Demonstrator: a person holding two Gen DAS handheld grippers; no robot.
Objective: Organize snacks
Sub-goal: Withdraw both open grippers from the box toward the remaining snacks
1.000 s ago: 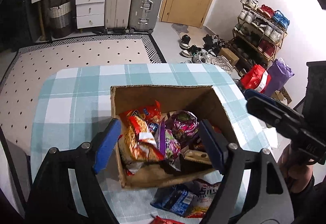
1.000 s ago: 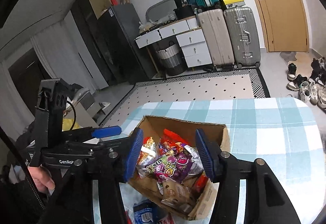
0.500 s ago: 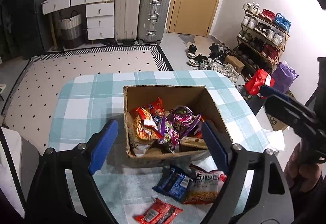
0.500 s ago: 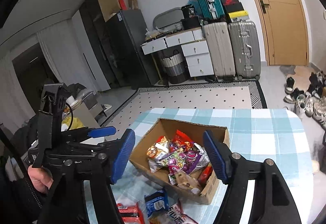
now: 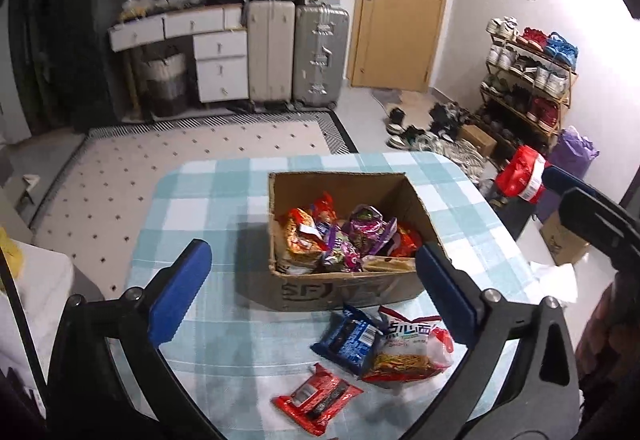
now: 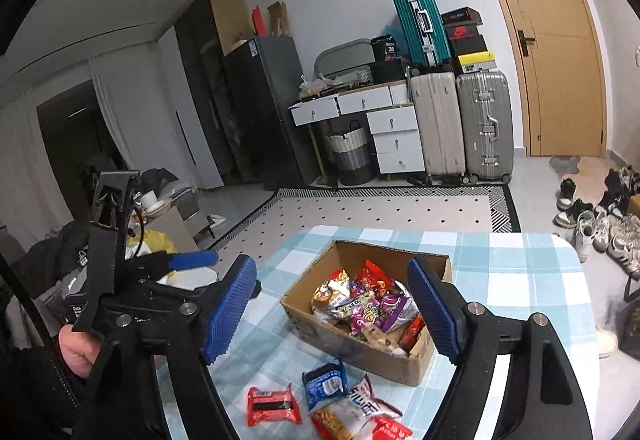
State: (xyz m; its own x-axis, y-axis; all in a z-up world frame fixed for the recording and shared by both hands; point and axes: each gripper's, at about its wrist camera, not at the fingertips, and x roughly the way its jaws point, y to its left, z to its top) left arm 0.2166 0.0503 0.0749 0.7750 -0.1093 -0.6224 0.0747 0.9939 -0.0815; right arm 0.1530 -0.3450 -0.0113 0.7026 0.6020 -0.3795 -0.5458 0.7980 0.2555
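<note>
We see the cardboard box standing on the checked desk, toward its far side, already piled with snack packets: orange, purple and red wrappers crowd it up to the rim. Three packets lie loose on the desk just near of the box: a blue packet, a red-and-white noodle bag touching it on the right, and a small red packet nearest to us.

Our left gripper hangs above the near desk with its jaws opening wide and nothing between the pads. Our right gripper is likewise empty, its jaws opening, held above the near left part of the desk in its own view, with the box seen between its fingers but well beyond them.

We judge the task mostly done: the bulk of the snacks sit in the box, and the three loose packets are what remains. Whether the packets inside also need sorting, we cannot tell.
</note>
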